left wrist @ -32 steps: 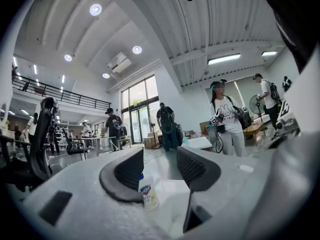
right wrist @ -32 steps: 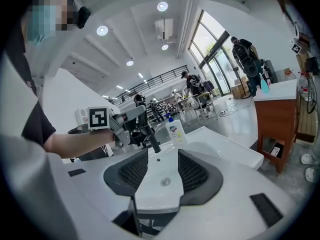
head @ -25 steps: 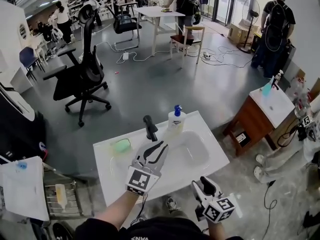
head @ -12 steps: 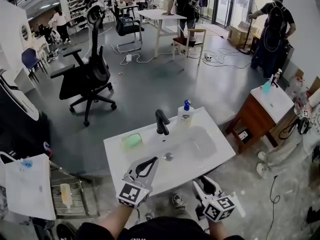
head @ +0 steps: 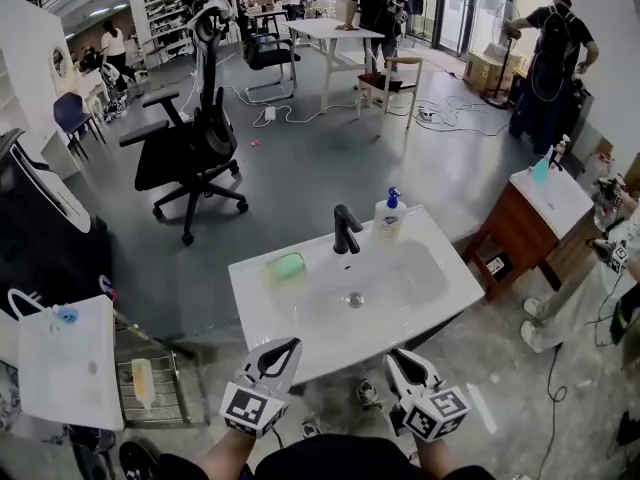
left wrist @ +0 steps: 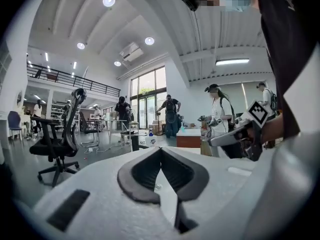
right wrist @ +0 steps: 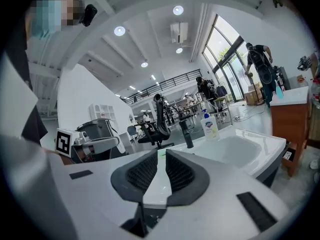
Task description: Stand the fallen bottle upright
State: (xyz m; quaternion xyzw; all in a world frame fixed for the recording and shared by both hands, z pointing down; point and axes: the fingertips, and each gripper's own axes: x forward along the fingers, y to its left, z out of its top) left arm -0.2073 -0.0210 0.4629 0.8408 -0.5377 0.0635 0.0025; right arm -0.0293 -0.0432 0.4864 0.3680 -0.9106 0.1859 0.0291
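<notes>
The white soap bottle (head: pixel 388 218) with a blue pump stands upright on the back rim of the white sink (head: pixel 262 303), right of the black faucet (head: pixel 345 230). It also shows small in the left gripper view (left wrist: pixel 151 138) and in the right gripper view (right wrist: pixel 209 125). My left gripper (head: pixel 291 344) is at the sink's front edge, shut and empty, far from the bottle. My right gripper (head: pixel 392 354) hovers beside it. Its jaws have just been closing; a narrow gap shows between the tips (right wrist: pixel 161 151), with nothing in it.
A green soap bar (head: pixel 288 266) lies on the sink's left rim. A black office chair (head: pixel 190 148) stands behind, a wooden cabinet (head: pixel 530 223) to the right, a wire rack (head: pixel 150 388) and white bag (head: pixel 65 368) to the left. People stand further back.
Both grippers have drawn back from the sink toward the person. The left one came away from beside the faucet and bottle and closed its jaws. The bottle stays upright.
</notes>
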